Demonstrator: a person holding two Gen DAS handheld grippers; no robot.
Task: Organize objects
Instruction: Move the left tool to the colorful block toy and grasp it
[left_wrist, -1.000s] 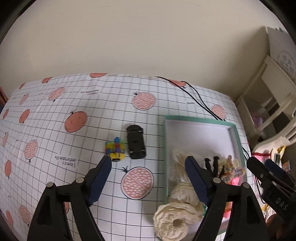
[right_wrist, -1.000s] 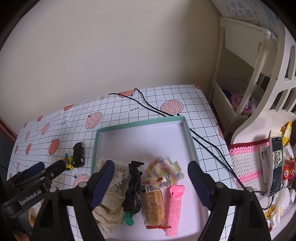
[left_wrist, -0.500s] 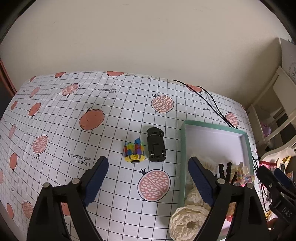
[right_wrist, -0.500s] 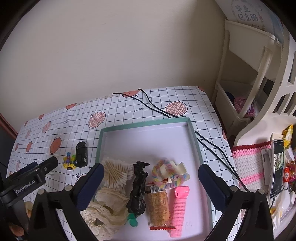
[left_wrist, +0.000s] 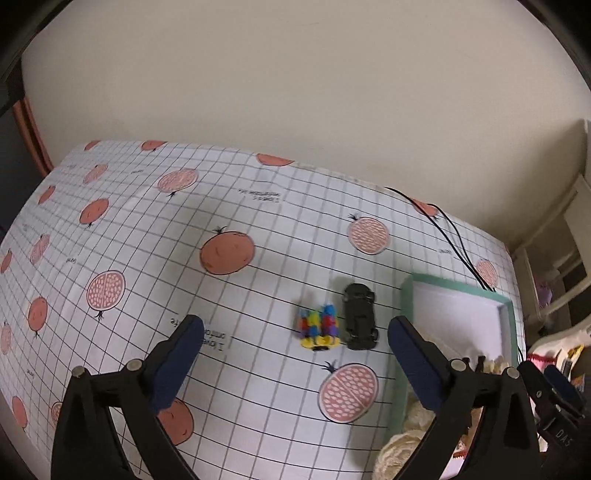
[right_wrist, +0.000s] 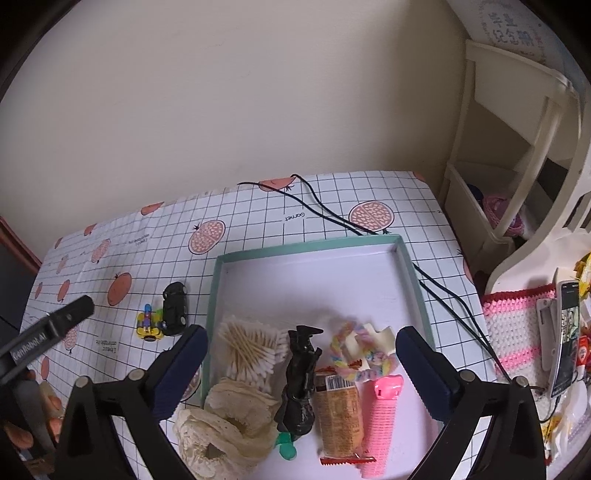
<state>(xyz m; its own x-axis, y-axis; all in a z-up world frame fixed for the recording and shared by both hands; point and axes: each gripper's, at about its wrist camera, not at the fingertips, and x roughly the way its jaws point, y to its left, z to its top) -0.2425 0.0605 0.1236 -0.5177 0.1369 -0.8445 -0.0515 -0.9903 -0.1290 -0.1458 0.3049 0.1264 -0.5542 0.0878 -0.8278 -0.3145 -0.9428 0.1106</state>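
Observation:
A teal-rimmed tray (right_wrist: 404, 258) (left_wrist: 511, 317) holds cotton swabs (right_wrist: 251, 349), cream lace scrunchies (right_wrist: 225, 424), a black figurine (right_wrist: 301, 376), a pastel hair tie (right_wrist: 354, 354), a snack packet (right_wrist: 338, 410) and a pink hair roller (right_wrist: 380, 417). A black toy car (left_wrist: 359, 316) (right_wrist: 175, 308) and a colourful block toy (left_wrist: 319, 328) (right_wrist: 148, 325) lie on the cloth left of the tray. My left gripper (left_wrist: 295, 345) is open and empty above the cloth, near the toys. My right gripper (right_wrist: 299, 356) is open and empty over the tray's near end.
The table carries a grid cloth with pomegranate prints (left_wrist: 227, 253). Two black cables (right_wrist: 436, 291) run past the tray's right side. A white shelf unit (right_wrist: 517, 155) stands at the right. A pink knitted mat (right_wrist: 517, 325) and a phone (right_wrist: 565, 339) lie to the right.
My left gripper has swung left, so the toy car and block toy now lie between its fingers. My right gripper has drawn back and up a little from the tray.

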